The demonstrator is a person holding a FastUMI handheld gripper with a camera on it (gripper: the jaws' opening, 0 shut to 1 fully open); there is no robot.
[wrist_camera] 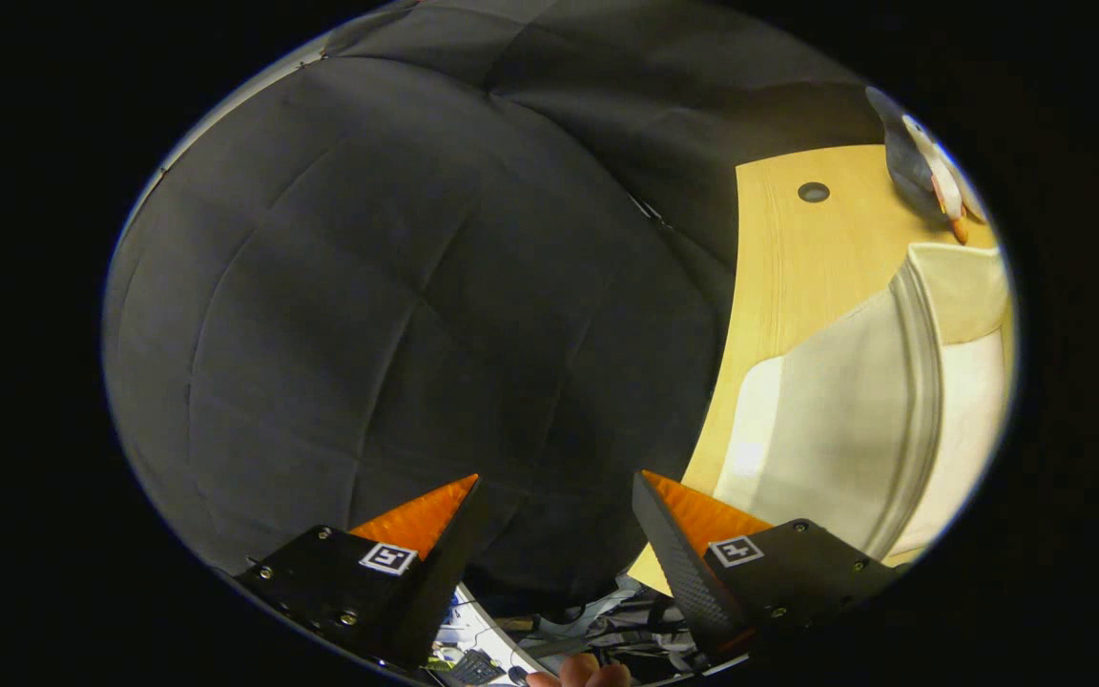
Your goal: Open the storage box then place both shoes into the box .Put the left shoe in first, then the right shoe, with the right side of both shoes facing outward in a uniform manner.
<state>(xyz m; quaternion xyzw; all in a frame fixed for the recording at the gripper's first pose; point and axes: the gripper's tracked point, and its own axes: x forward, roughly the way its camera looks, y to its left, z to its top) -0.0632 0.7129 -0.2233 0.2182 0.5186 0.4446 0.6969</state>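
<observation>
My gripper (557,477) is open, with only air between its fingers, and it points at the black cloth wall rather than at the table. Off to the right of the fingers stands the whitish storage box (845,410) on the wooden table (788,258). A grey ridge runs across the box, and I cannot tell whether its lid is up. Beyond the box, at the table's far end, lies a grey and white shoe (931,172) with an orange tip, seen only in part.
A round dark hole (813,192) sits in the tabletop near the shoe. The table's curved edge runs just beside the right finger. Below the fingers are cables and clutter (597,625) and a person's fingertips (580,676).
</observation>
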